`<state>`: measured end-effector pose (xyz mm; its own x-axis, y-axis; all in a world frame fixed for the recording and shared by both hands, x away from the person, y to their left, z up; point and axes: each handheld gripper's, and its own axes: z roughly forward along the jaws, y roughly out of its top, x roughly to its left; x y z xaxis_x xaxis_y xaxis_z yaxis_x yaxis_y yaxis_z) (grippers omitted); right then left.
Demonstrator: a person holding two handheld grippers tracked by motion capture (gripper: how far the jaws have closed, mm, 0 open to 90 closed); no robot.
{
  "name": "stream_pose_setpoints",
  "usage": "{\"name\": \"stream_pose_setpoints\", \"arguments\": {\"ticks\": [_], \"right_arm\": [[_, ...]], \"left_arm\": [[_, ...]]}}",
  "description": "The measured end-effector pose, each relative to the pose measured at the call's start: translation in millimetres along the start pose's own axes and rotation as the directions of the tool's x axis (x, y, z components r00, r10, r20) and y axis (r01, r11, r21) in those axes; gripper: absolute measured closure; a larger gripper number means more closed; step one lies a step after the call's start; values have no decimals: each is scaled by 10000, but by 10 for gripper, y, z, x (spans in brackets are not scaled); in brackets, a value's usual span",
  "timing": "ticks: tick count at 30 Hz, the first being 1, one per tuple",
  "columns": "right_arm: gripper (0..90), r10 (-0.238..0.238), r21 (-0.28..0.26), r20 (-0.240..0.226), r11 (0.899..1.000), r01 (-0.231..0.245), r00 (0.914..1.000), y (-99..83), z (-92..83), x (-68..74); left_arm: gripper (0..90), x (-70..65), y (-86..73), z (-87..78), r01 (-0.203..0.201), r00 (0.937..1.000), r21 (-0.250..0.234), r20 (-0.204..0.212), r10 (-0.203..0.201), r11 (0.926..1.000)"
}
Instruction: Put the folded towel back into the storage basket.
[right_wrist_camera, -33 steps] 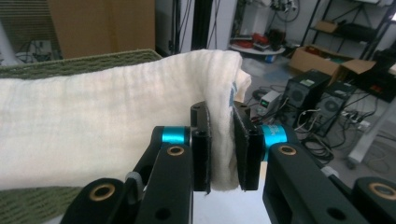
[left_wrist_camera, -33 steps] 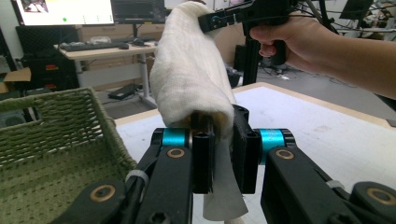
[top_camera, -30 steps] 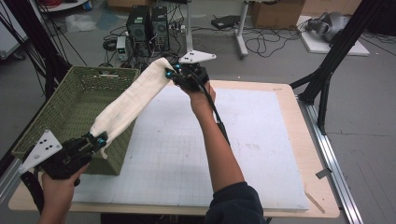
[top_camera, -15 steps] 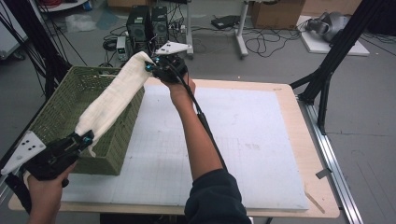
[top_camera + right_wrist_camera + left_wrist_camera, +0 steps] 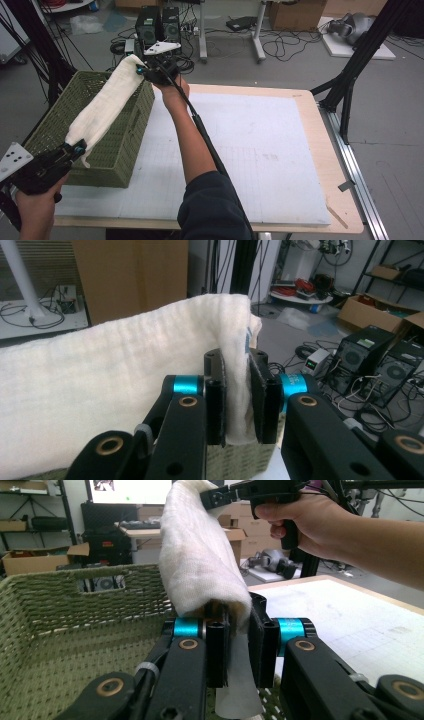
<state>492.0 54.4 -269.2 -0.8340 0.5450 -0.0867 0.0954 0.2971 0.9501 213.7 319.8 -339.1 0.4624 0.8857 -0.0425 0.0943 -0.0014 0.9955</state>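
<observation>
A white towel (image 5: 105, 106) hangs stretched between the two grippers, above the green woven basket (image 5: 50, 131) at the table's (image 5: 305, 100) left edge. The left gripper (image 5: 239, 640) has its jaws closed tight on the near end of the cloth, a short flap dangling below them. The right gripper (image 5: 236, 390), held out over the basket's far corner, pinches the other end between its jaws, the cloth bunched just above them.

The right gripper (image 5: 141, 69) is held far forward on a stretched arm; the left gripper (image 5: 78, 148) is kept low, both clamped.
</observation>
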Motion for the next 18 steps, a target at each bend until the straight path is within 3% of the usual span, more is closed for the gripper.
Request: {"name": "stream_pose_setpoints", "arguments": {"ticks": [8,18], "right_arm": [[793,55,115,-110,9999,-54,9999,66,263,88],[797,21,351,-123,9994,-16,9999,126,551,199]], "left_arm": [[803,53,-12,-55,-58,9992,87,-407,62,9999],[792,158,-34,-89,208,9966,259,-798,-187,9994]]}}
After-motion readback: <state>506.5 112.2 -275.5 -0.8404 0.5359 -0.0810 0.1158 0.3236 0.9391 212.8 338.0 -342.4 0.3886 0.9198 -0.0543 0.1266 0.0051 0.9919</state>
